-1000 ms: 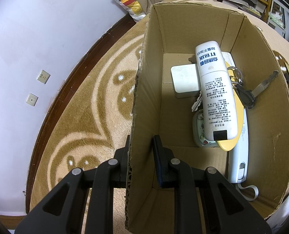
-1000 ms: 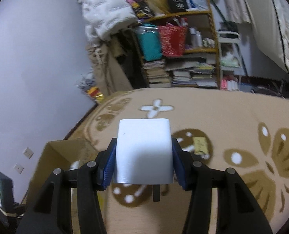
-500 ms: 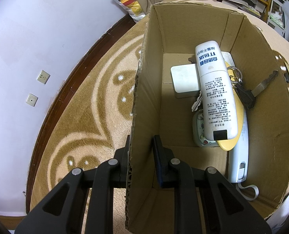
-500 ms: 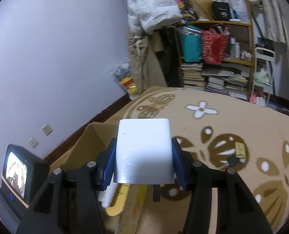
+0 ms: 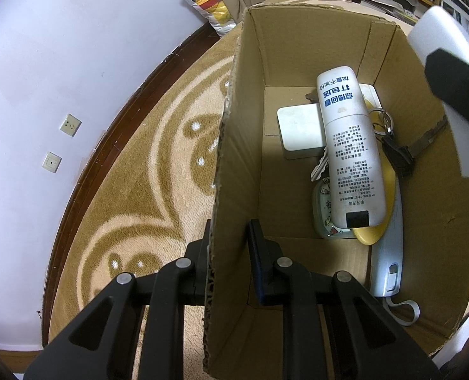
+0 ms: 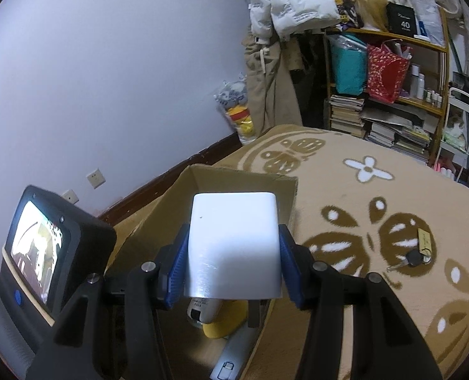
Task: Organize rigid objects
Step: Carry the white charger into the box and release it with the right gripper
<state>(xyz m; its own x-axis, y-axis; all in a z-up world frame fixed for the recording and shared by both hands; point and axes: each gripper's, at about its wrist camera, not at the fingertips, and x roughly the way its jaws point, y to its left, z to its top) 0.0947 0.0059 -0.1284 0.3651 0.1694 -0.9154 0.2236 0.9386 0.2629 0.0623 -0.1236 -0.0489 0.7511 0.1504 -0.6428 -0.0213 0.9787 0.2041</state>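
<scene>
The left gripper [image 5: 229, 237] has its jaws clamped on the near left wall of the cardboard box [image 5: 240, 145], one finger outside the wall and one inside. The right gripper [image 6: 232, 256] has its jaws clenched on a white block [image 6: 232, 243], the blue pads [image 6: 176, 269] pressing its two sides. The block hangs above the open top of the box; in the left wrist view it enters at the upper right [image 5: 446, 50], over the box's right wall.

Inside the box, a white bottle with printed text [image 5: 350, 148] lies on top of the other contents. Beneath it are a flat white square item [image 5: 299, 134], a yellow item [image 5: 383, 196], a round patterned tin [image 5: 323, 212] and a long pale handset-shaped item [image 5: 389, 262]. A bunch of keys on a ring [image 5: 396, 148] leans against the right wall.

The box stands on a tan patterned rug [image 6: 377, 209]. A separate key with a tag [image 6: 416, 255] lies on the rug, well apart from the box on its right. A bookshelf [image 6: 389, 104] stands against the far wall. A small lit screen [image 6: 33, 247] shows at the left of the right wrist view.
</scene>
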